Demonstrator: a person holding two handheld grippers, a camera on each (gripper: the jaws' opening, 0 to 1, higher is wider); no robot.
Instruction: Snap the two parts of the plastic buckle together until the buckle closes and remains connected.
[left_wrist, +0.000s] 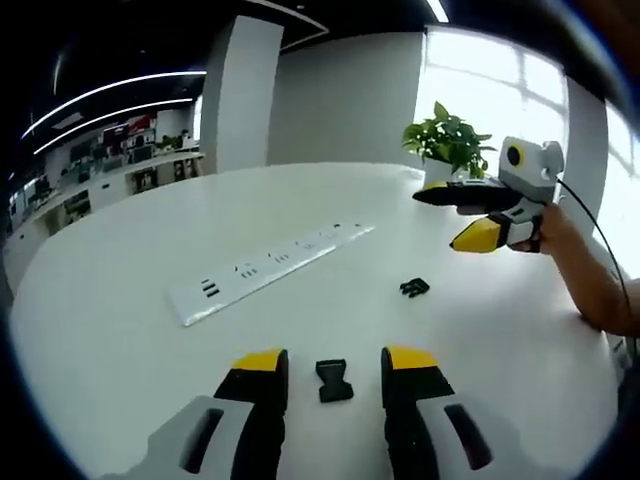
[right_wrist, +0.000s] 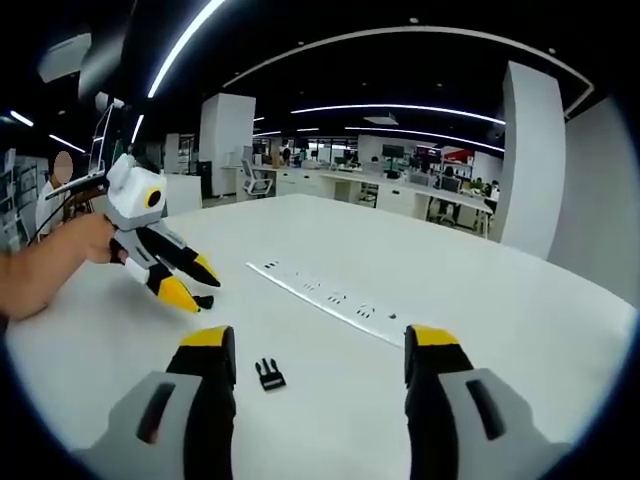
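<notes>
Two black buckle halves lie apart on the white table (left_wrist: 120, 340). The socket half (left_wrist: 334, 380) rests between the yellow-tipped jaws of my left gripper (left_wrist: 336, 358), which is open and not touching it. The pronged half (left_wrist: 414, 288) lies farther off, below my right gripper (left_wrist: 450, 217), which a hand holds above the table. In the right gripper view, my right gripper (right_wrist: 320, 337) stands wide open, with the pronged half (right_wrist: 268, 374) just inside its left jaw. The left gripper (right_wrist: 197, 285) is at the left there, the socket half (right_wrist: 204, 301) at its tips.
A long white power strip (left_wrist: 270, 270) lies across the table's middle, also the power strip (right_wrist: 330, 295) beyond my right jaws. A potted plant (left_wrist: 450, 140) stands at the far edge by the window. A person's forearm (left_wrist: 600, 290) reaches in from the right.
</notes>
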